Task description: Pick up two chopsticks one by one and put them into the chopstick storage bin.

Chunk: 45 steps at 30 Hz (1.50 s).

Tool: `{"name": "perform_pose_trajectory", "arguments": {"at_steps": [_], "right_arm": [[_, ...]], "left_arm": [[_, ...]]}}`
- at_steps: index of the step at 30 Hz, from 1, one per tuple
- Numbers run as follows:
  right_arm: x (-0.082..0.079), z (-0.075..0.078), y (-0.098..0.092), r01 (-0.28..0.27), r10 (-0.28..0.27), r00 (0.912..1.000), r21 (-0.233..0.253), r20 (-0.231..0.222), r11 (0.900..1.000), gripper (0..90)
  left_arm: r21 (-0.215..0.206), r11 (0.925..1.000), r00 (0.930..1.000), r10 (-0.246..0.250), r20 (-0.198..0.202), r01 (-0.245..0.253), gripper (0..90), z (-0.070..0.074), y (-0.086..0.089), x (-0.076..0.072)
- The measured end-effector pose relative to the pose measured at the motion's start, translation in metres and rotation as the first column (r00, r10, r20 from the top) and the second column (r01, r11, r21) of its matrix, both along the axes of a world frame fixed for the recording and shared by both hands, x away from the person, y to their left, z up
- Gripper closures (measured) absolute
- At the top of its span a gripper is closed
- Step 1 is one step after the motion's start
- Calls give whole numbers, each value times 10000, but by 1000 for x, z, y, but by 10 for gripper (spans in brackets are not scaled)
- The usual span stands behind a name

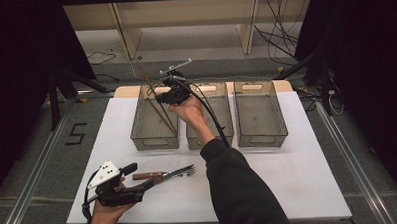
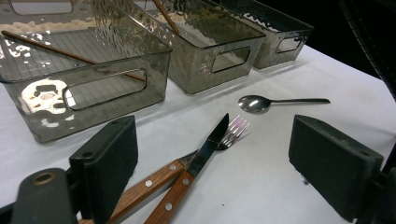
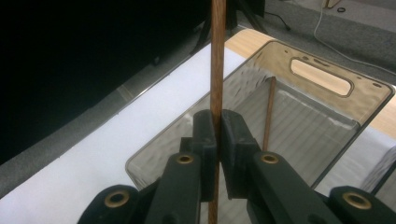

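White tabletop [image 1: 298,173] lies under my view, and the one legible mark is a "5" [image 1: 75,134] taped on the floor at left. Nearest me, my left gripper [image 1: 139,180] rests low with its jaws spread wide and empty, just short of one knife [image 2: 205,149] and one fork [image 2: 219,140], crossed, wooden handles toward me; one spoon [image 2: 275,101] lies beyond. Farther off stand three smoky bins; over the left bin [image 1: 137,125] my right gripper [image 3: 216,135] is clamped on one chopstick [image 3: 217,51], tilted, its lower end down inside the bin, upper end pointing up and away. A second chopstick [image 3: 268,114] lies along that bin's floor.
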State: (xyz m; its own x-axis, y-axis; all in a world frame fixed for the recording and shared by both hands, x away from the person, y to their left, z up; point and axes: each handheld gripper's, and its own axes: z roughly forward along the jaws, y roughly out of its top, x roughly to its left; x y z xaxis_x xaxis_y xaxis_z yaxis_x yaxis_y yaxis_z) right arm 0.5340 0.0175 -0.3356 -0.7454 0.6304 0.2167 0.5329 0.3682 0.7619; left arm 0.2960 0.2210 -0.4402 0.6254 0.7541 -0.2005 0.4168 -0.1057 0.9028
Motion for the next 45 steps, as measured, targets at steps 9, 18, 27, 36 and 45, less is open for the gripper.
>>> {"name": "perform_pose_trajectory", "arguments": {"at_steps": [9,18,27,36,45], "right_arm": [[6,-6,5,324,-325,9995,96,58,9994,855],[9,-15,10,557,-557,9984,15,10,9984,855],[11,-25,16,649,-653,9976,-179,-231,9977,854],[12,-33,19,679,-690,9972,-379,-295,9970,851],[14,-41,16,978,-1029,9924,-744,-679,9924,763]], "left_arm": [[-23,10000,10000,-27,11,27,153,0,0,0],[6,10000,10000,-59,-1,59,153,0,-1,0],[37,9999,9999,-106,26,106,153,0,-1,-1],[49,9999,9999,-98,47,98,153,0,-1,-1],[15,10000,10000,-58,34,58,153,0,-1,-1]]}}
